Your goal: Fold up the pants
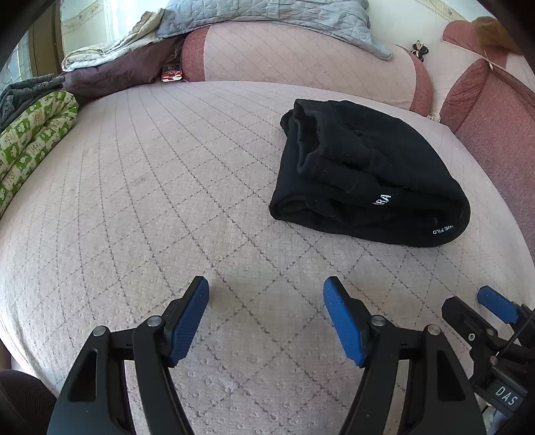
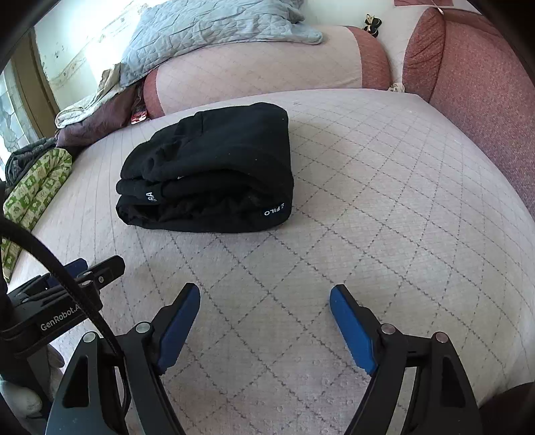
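the black pants (image 1: pixel 364 174) lie folded into a thick stacked bundle on the quilted pink bed cover (image 1: pixel 167 200), in the upper right of my left wrist view and the upper left-centre of my right wrist view (image 2: pixel 207 174). small white lettering shows on the near edge of the bundle. nothing of mine touches them; they sit well apart from both claws.

my left claw (image 1: pixel 265 314) is at the bottom centre of its frame, blue pads spread wide over the bare cover, gripping nothing. my right claw (image 2: pixel 264 318) is at the bottom centre of its own frame, likewise spread and empty; its tip also peeks in at the lower right of the left view.

beyond the pants, a pink bolster cushion (image 1: pixel 301 63) runs across the top with a light blue quilt (image 1: pixel 267 20) draped on it. a green patterned blanket (image 1: pixel 30 140) is rolled at the left edge
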The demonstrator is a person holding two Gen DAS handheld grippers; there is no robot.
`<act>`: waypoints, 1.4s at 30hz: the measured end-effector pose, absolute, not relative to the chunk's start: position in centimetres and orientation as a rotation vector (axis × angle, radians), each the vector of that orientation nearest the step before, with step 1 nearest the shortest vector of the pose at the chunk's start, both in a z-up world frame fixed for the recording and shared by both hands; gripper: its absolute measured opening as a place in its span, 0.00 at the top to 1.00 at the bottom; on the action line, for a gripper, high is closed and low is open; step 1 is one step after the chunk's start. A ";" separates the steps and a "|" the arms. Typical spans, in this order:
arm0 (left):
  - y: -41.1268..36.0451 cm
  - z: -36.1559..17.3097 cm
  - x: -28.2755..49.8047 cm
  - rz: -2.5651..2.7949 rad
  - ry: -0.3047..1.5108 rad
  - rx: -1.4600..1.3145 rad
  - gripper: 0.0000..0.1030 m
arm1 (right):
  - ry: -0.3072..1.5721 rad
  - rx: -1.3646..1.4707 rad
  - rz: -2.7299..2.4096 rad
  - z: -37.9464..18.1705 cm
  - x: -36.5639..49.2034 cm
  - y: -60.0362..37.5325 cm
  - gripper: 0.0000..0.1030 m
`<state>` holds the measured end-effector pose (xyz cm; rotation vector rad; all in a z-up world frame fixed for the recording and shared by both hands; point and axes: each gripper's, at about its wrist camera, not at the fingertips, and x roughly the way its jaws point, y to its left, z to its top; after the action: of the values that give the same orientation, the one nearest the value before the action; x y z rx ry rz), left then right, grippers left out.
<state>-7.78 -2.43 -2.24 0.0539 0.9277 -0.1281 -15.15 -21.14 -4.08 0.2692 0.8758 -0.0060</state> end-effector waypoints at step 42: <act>-2.5 -2.2 -8.1 -0.141 0.928 0.028 0.32 | 0.857 0.202 -0.023 -4.0 -15.5 -20.4 0.15</act>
<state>-8.12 -2.53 -2.15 0.0280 0.9277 -0.1407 -15.49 -20.45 -3.96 0.2017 0.8568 -0.0232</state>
